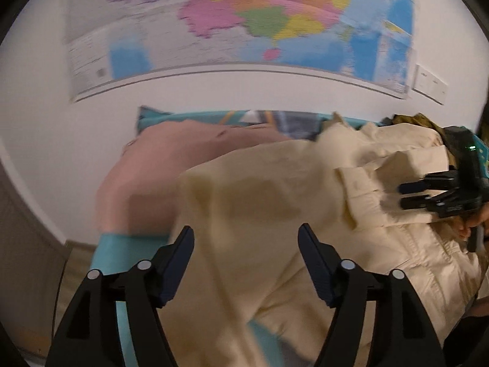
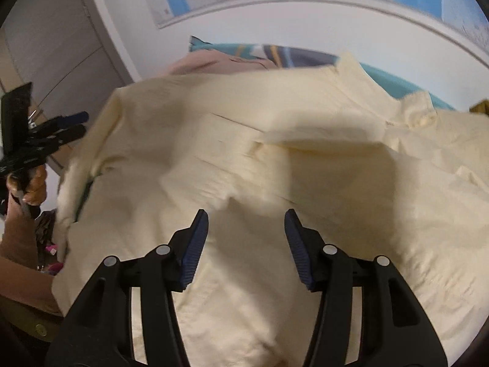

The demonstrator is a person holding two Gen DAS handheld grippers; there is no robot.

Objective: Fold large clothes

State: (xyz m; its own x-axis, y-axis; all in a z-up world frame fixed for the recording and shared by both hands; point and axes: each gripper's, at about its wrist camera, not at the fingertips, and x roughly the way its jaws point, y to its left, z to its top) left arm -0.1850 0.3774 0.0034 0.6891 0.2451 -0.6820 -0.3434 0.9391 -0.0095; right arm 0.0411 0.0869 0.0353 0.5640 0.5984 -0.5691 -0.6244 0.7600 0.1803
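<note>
Left gripper [image 1: 246, 250] is spread wide, nothing between its fingers, hovering over the large cream cotton shirt [image 1: 305, 202]. Right gripper [image 2: 246, 235] is likewise spread, empty, above the same shirt's middle. In the left wrist view my right gripper shows at the far right over a folded sleeve; its fingers there look close together, so that view is unclear. Shirt lies rumpled across a teal patterned bed cover [image 1: 110, 253], collar toward the wall. Pale pink garment [image 1: 159, 165] sits beside it, partly under its edge. Colourful wall map [image 1: 259, 18] hangs behind. Both views are motion-blurred.
</note>
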